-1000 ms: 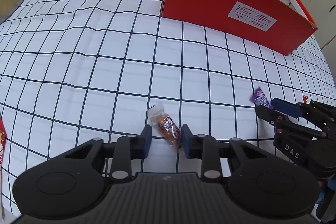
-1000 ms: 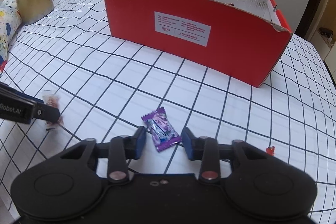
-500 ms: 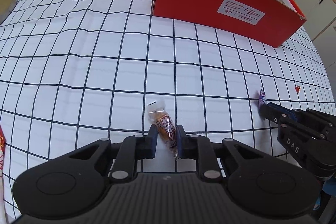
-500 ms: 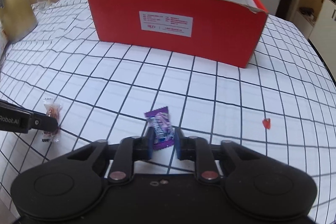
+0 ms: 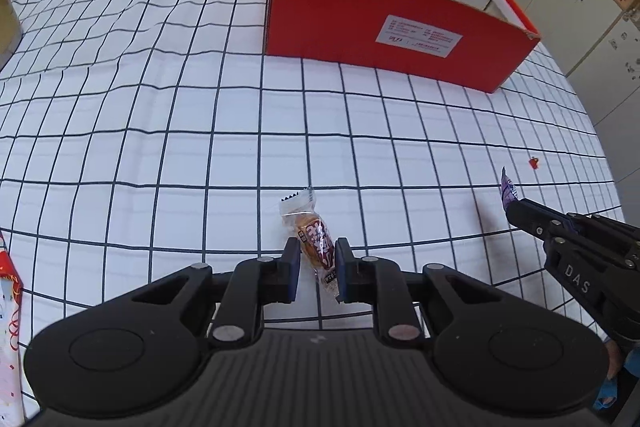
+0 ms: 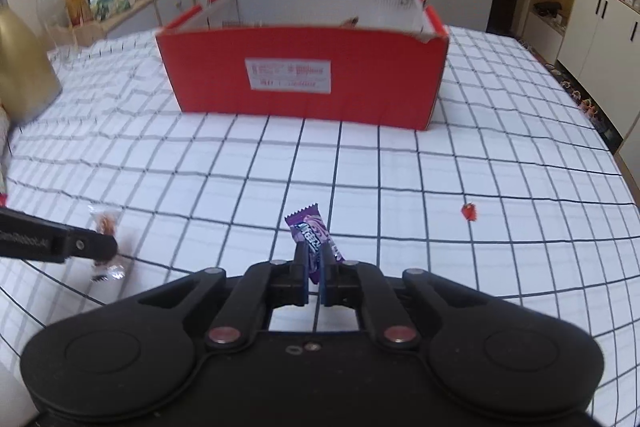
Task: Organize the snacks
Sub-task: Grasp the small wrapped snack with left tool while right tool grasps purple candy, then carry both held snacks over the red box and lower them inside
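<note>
My left gripper (image 5: 316,253) is shut on a brown snack in a clear wrapper (image 5: 314,237), which it holds a little above the checked tablecloth (image 5: 160,131). My right gripper (image 6: 314,255) is shut on a purple candy packet (image 6: 310,233), also raised off the cloth. In the left wrist view the right gripper (image 5: 516,207) comes in from the right with the purple packet (image 5: 507,189) sticking out of its tip. In the right wrist view the left gripper (image 6: 108,247) reaches in from the left with the brown snack (image 6: 106,223). The open red cardboard box (image 6: 304,79) stands at the far side.
A small red scrap (image 6: 469,211) lies on the cloth to the right of the purple packet. A gold jug (image 6: 22,67) stands at the far left. A red-and-white packet (image 5: 8,291) lies at the left edge. White cabinets (image 6: 600,27) line the right.
Both grippers have shut on their snacks, the left on the brown one, the right on the purple packet. Both have lifted them off the cloth and the box has come more squarely into view.
</note>
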Demonstrator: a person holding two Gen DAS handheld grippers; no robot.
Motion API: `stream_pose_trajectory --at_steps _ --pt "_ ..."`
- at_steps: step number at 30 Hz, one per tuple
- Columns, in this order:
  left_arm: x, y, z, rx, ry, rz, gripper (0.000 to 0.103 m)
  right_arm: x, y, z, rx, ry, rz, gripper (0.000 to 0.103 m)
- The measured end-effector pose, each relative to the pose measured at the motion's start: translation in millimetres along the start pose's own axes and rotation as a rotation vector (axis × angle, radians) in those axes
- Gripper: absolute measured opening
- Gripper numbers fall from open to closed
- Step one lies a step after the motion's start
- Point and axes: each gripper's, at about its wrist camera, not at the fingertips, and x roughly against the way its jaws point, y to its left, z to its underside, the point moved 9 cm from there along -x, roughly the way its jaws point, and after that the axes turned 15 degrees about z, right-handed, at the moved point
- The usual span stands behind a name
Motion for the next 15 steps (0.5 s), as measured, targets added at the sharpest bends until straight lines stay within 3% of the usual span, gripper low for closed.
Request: stream_pose_trajectory --at_steps 15 --pt "35 -47 -42 -0.106 -0.092 0.08 0.018 66 -12 -45 -0.1 -0.134 -0.034 0.003"
